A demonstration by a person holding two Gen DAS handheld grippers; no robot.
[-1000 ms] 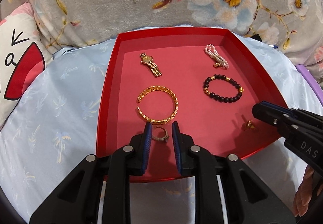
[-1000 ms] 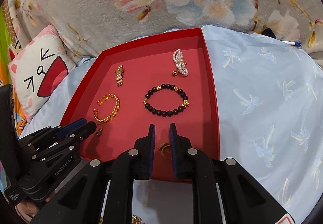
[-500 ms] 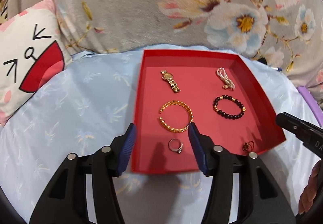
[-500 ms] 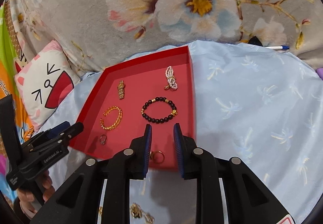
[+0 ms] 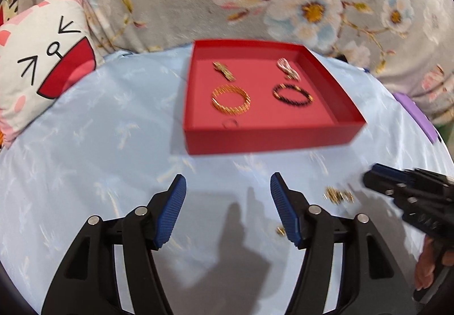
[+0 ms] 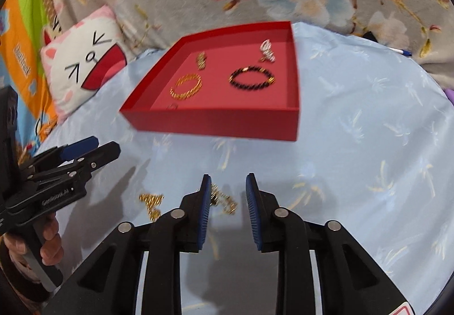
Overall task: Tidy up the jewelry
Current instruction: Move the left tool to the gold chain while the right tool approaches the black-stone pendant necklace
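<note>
The red tray [image 5: 272,142] [image 6: 215,125] lies on the light blue sheet. It holds a gold bangle [image 5: 231,100] [image 6: 187,86], a black bead bracelet [image 5: 292,95] [image 6: 252,78], a gold watch [image 5: 224,71], a pearl bracelet [image 5: 288,69] and a ring [image 5: 229,123]. My left gripper [image 5: 228,181] [image 6: 99,146] hovers over bare sheet in front of the tray, jaws opening, nothing between them. My right gripper [image 6: 228,178] [image 5: 374,174] is also opening. A gold chain [image 6: 224,201] [image 5: 337,195] lies on the sheet under its fingers, not pressed.
More small gold pieces [image 6: 151,201] [image 5: 281,231] lie loose on the sheet near the grippers. A cat-face pillow [image 5: 42,68] sits at the left. A grey floral blanket [image 5: 170,2] rises behind the tray. A purple object [image 5: 414,113] is at the right edge.
Both grippers have drawn back from the tray's near end onto the sheet and their jaws have widened. The ring the left fingers straddled stays in the tray.
</note>
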